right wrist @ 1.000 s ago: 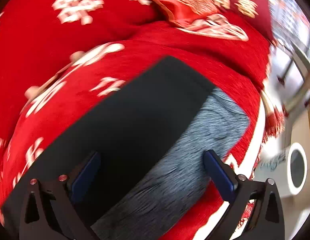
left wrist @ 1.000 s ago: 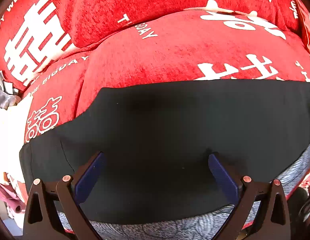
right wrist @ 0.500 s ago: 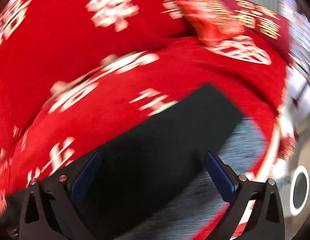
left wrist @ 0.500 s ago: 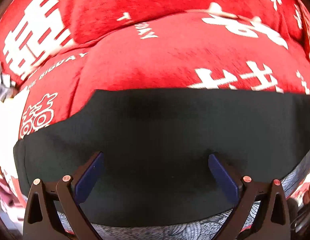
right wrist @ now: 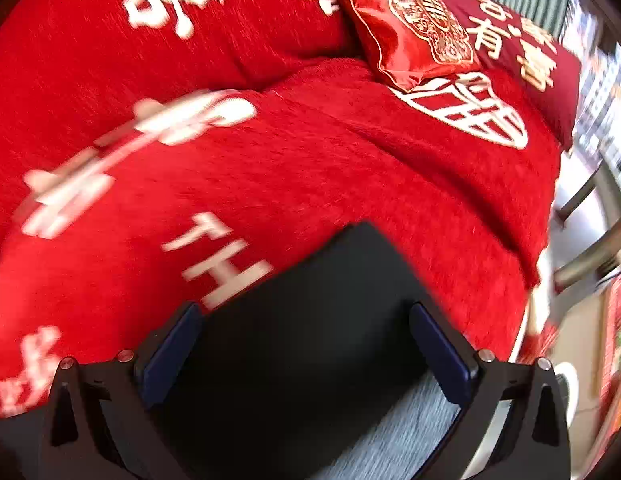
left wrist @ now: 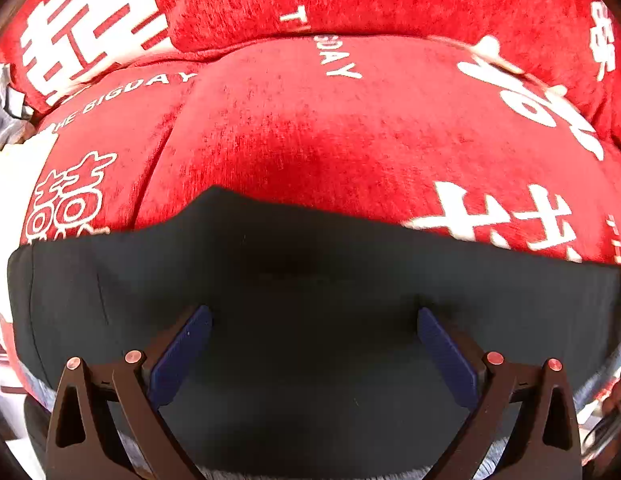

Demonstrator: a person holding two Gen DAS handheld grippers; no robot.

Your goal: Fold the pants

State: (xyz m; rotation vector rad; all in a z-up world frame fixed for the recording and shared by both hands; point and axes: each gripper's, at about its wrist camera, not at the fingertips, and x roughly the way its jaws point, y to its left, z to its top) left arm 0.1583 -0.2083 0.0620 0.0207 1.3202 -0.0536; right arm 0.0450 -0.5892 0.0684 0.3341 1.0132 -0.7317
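The black pants [left wrist: 310, 280] lie flat on a red sofa cover, with a grey patterned cloth [right wrist: 398, 432] under their near edge. In the left wrist view my left gripper [left wrist: 314, 344] is open and empty, its blue pads spread just above the pants. In the right wrist view the pants [right wrist: 310, 320] end in a squared corner ahead. My right gripper [right wrist: 306, 344] is open and empty above that end.
The red cover [left wrist: 310, 140] with white lettering spans the seat and backrest. A red embroidered cushion [right wrist: 406, 20] leans at the back right. The sofa's right edge, floor and metal legs [right wrist: 590, 256] show at the far right.
My right gripper has swung along the pants toward their squared end, with motion blur. My left gripper has drawn back slightly, so more red cover shows above the pants.
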